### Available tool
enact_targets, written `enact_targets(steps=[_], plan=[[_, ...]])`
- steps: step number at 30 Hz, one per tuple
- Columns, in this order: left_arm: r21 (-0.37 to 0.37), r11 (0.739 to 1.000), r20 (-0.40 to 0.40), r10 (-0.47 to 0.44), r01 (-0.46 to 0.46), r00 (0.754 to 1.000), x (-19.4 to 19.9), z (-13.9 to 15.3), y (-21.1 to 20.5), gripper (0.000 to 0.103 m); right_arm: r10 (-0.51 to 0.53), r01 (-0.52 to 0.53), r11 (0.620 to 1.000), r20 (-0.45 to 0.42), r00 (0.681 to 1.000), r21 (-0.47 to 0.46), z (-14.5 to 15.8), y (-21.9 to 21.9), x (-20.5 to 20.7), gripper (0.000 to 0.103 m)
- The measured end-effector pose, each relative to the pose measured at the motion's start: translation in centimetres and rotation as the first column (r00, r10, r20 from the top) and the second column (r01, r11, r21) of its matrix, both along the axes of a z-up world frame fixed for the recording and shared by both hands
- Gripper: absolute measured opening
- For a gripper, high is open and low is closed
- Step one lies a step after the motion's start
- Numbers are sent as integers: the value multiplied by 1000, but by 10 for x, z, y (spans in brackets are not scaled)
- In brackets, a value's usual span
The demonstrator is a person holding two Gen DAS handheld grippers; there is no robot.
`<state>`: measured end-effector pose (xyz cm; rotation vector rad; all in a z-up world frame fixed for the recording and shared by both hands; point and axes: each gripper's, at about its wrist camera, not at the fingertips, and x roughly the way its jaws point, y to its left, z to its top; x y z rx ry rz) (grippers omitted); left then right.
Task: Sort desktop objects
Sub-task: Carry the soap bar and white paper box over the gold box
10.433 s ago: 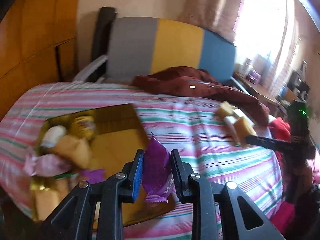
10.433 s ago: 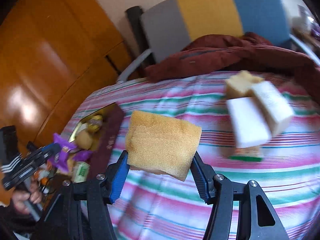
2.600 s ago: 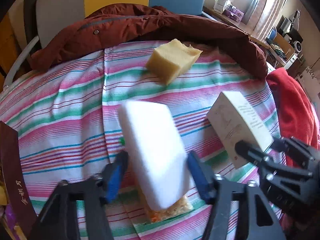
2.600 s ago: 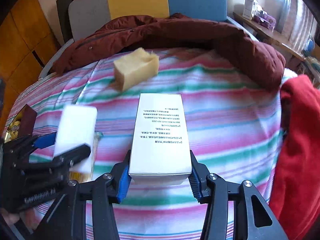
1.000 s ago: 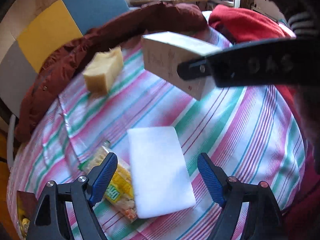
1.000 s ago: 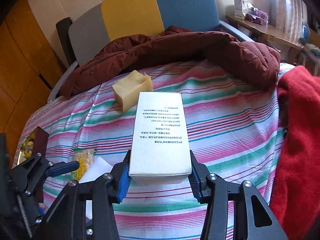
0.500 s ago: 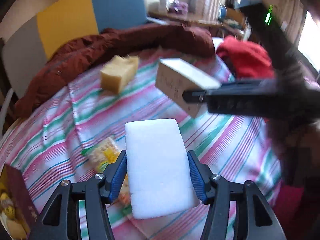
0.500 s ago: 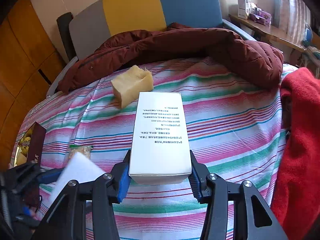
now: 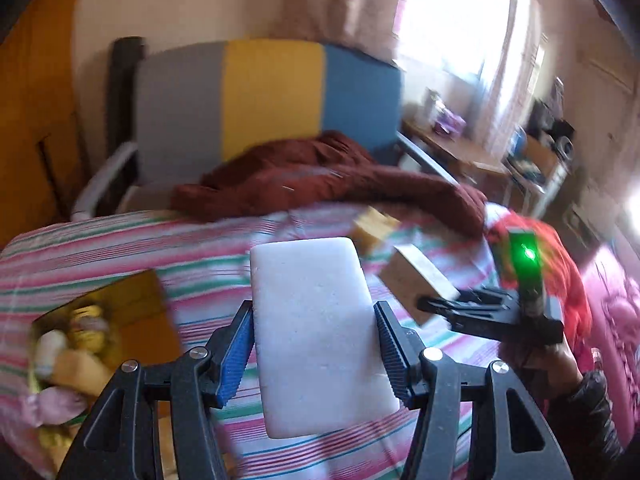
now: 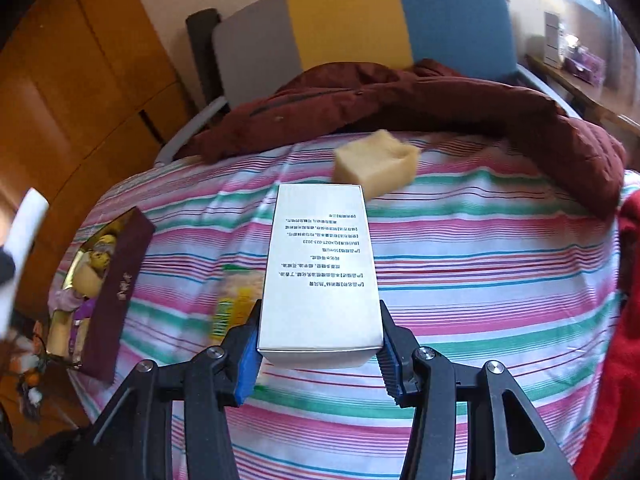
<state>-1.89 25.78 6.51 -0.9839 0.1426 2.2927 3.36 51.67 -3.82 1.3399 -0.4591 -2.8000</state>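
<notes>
Left gripper (image 9: 314,344): jaws clamped on white sponge (image 9: 316,332), held above striped cloth (image 9: 120,240). Right gripper (image 10: 318,344): jaws clamped on carton (image 10: 320,272). Yellow sponge (image 10: 376,166) at carton's 1 o'clock; tray (image 10: 120,284) at 9.

The left gripper (image 9: 314,354) has lifted the white sponge (image 9: 316,328), seemingly toward the box (image 9: 120,312).

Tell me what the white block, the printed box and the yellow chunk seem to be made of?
White block: probably foam sponge, matte, finely pitted, rounded corners. Printed box: likely coated cardboard, smooth with a slight sheen and crisp folded edges. Yellow chunk: looks like sponge foam, dull with a ragged, torn top.
</notes>
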Motion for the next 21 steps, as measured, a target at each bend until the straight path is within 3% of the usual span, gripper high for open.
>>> enact_targets(steps=[7,13,21], plan=[[2,978,7,207,-207,978,-20,-1,-102,59,30,-30,999,0,1000,-31,8,-29,0,51],[-35,928,67,371,-370,926,-35,-34,-173,59,115,-115,993,-19,993,-31,24,-83,-3,51],[-78,889,136,457,-451,879,-36,-80,-221,59,331,-333,942,-55,942,-36,48,-193,-24,51]])
